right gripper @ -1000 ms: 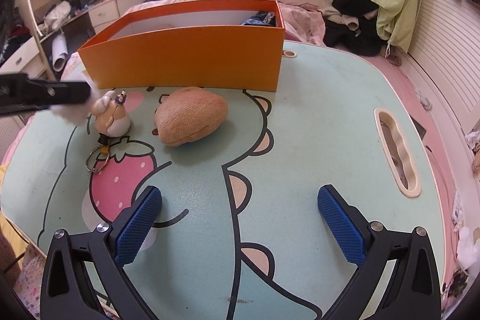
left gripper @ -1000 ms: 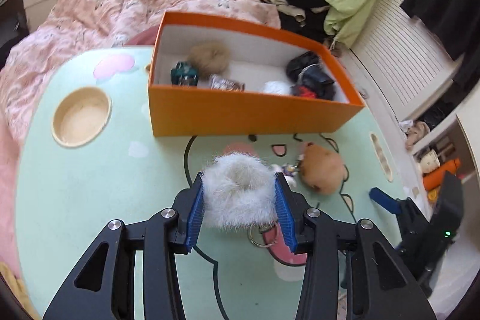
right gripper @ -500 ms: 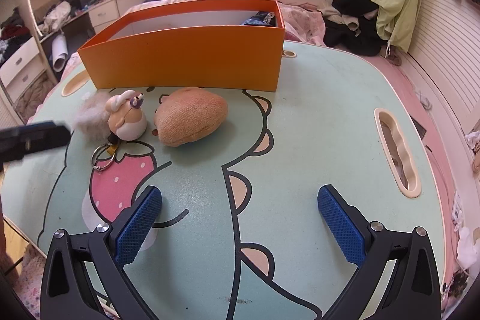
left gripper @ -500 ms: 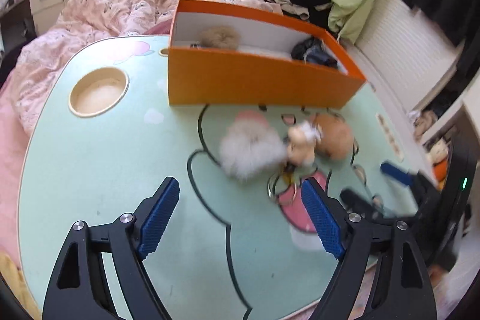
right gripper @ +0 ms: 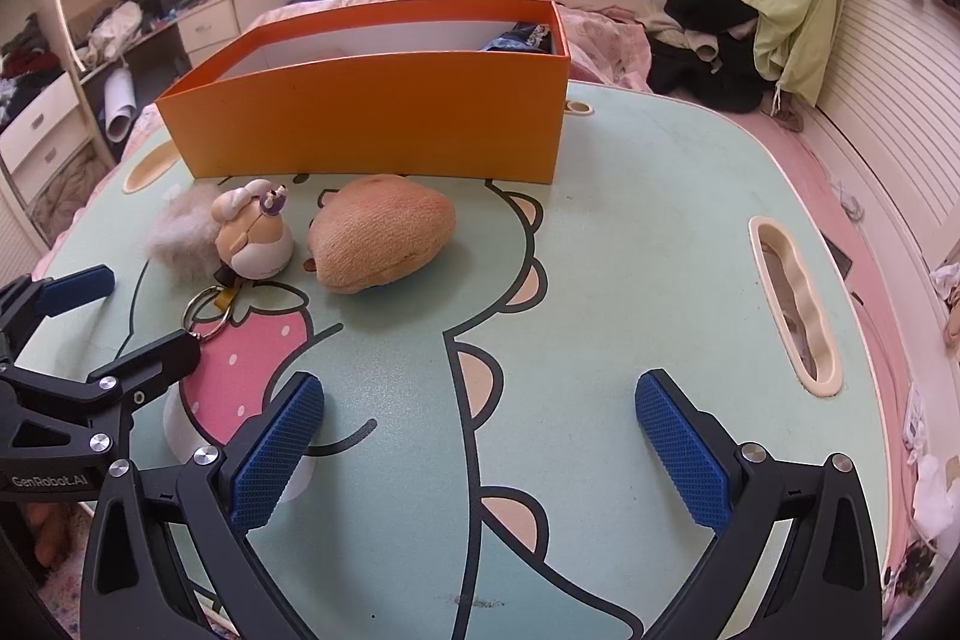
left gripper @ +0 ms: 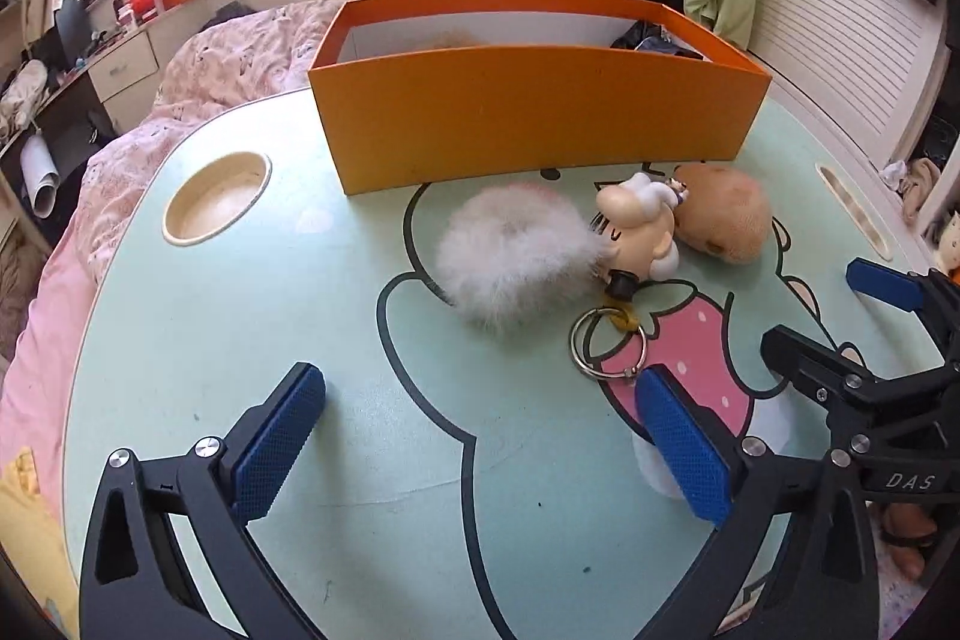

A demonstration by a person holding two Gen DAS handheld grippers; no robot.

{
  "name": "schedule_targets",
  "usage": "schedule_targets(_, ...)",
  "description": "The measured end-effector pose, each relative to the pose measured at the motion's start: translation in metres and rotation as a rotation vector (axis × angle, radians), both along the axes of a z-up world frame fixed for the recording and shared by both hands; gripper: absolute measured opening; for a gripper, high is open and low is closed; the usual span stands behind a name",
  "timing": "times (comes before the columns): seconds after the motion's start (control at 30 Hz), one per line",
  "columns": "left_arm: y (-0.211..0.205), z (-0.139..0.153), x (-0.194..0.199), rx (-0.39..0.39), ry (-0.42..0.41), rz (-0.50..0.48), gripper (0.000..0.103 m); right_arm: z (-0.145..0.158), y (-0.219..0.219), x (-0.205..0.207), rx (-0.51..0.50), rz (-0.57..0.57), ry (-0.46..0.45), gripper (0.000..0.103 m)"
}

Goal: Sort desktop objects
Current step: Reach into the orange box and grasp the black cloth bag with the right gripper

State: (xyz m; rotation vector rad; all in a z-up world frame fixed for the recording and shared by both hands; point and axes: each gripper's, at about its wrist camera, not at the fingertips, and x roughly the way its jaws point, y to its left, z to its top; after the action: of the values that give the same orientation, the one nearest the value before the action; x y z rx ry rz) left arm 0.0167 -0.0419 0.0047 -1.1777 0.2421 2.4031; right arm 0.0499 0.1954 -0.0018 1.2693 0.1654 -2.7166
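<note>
A white fluffy pom-pom lies on the mint table, joined to a small sheep-figure keychain with a metal ring. A tan plush lies right beside the figure. The orange box stands behind them with dark items inside. My left gripper is open and empty, pulled back in front of the pom-pom. My right gripper is open and empty, near the front edge; the pom-pom, figure, plush and box lie ahead to its left.
A round cup recess sits at the table's left. A long slot runs along its right side. A pink bed lies behind the table. Clothes are piled at the back right.
My left gripper let go of the white pom-pom, opened wide and pulled back and down. The pom-pom now lies on the table by the keychain figure. The right gripper stayed still.
</note>
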Motion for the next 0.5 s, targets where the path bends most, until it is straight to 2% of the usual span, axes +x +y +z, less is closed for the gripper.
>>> schedule_targets(0.4,0.001,-0.004,0.001,0.006,0.005,-0.016,0.103,-0.001,0.001,-0.002,0.005,-0.022,-0.009,0.103)
schedule_targets(0.47,0.003,-0.004,0.003,0.008,0.006,-0.018,0.103,0.008,0.005,-0.005,-0.033,-0.003,-0.029,0.097)
schedule_targets(0.5,0.003,-0.004,0.004,0.008,0.007,-0.019,0.103,0.017,0.007,-0.006,-0.072,0.011,-0.024,0.091)
